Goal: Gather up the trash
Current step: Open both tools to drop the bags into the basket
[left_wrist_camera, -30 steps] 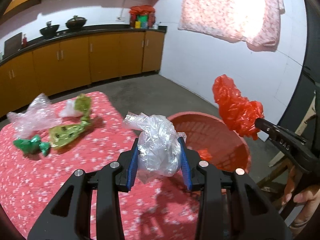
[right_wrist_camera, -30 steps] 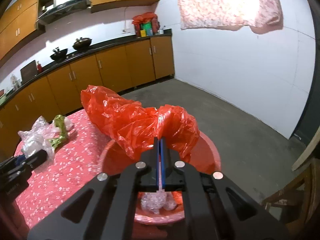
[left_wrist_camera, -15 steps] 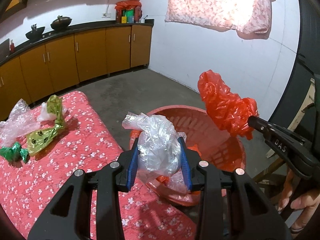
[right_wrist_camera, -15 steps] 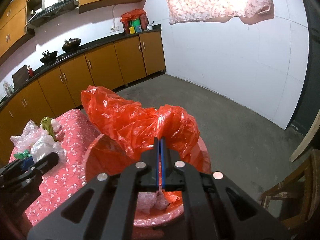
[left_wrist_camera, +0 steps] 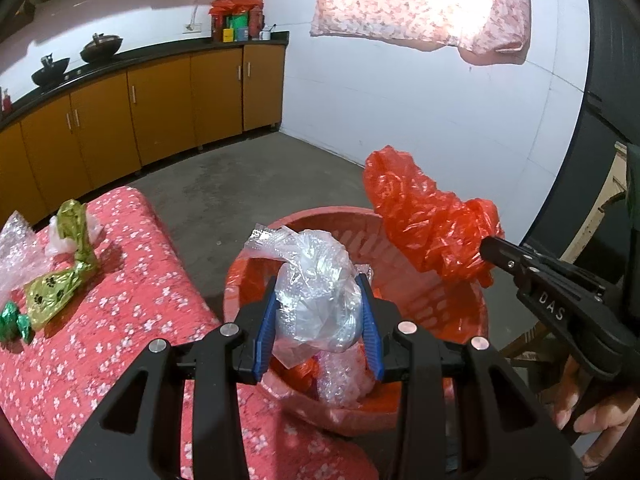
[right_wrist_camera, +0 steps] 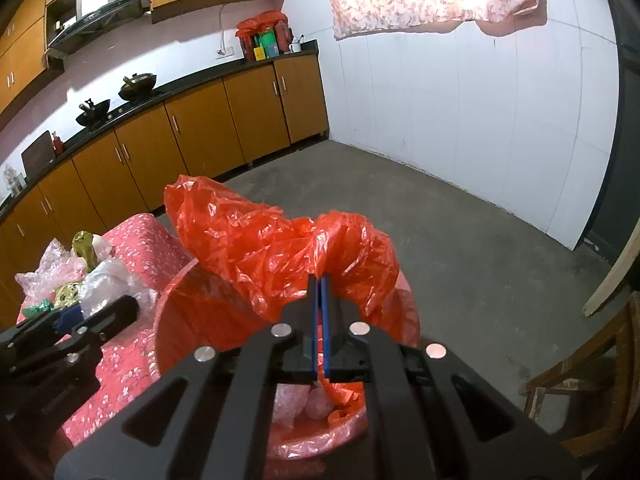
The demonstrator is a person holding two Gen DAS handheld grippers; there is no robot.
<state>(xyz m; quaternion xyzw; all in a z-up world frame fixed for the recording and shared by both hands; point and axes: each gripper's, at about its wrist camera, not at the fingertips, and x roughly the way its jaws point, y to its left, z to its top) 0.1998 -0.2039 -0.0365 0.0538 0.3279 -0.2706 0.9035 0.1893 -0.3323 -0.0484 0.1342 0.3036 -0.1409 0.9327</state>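
Left gripper (left_wrist_camera: 319, 316): the jaws were held part open, clamped on either side of a crumpled clear plastic bag (left_wrist_camera: 316, 292). The bag was carried above the near rim of the red basket (left_wrist_camera: 452, 304).

Right gripper (right_wrist_camera: 319, 320): the jaws were closed almost fully, with a thin fold of the red plastic bag (right_wrist_camera: 280, 252) pinched between them. The bag was suspended over the basket's opening, toward its far rim.

Basket contents: bubble wrap (left_wrist_camera: 344, 376) and an orange scrap were seen at the bottom. The basket was placed just off the right edge of the table (left_wrist_camera: 120, 320), which was covered in a red floral cloth.

Remaining trash: a green-gold wrapper (left_wrist_camera: 64, 276), a small green wrapper (left_wrist_camera: 14, 322) and clear film (left_wrist_camera: 16, 244) were left near the table's far left edge.

Risk, clear bag: if released at this position, the bag could be caught on the near rim or dropped onto the table edge, because it was not yet centred over the opening.

Risk, red bag: light film could be carried sideways on release and dropped to the floor past the far rim.

Risk, clinging: thin film could be retained on the pads after opening, since it was tightly pinched.

Risk, collision: the two grippers were held near each other above one basket, so contact was possible if both were lowered together.

Risk, basket: a push on the rim could tip it, as its support could not be seen.
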